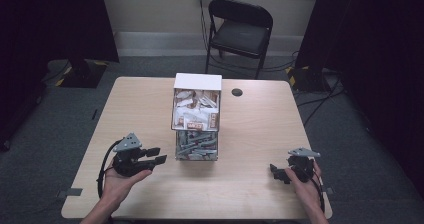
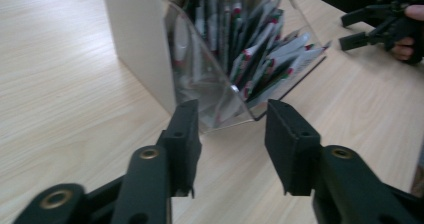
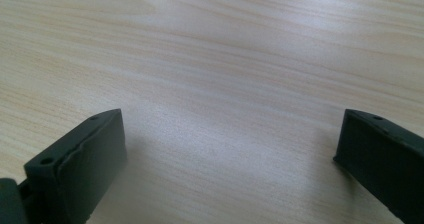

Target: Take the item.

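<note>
Left gripper, jaws spread, points at the clear packet dispenser standing upright just ahead. Right gripper, jaws wide, lies well apart; left is nearer.

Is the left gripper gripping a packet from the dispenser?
No. The left gripper is open with nothing between its jaws, just short of the clear dispenser and its packets.
</note>
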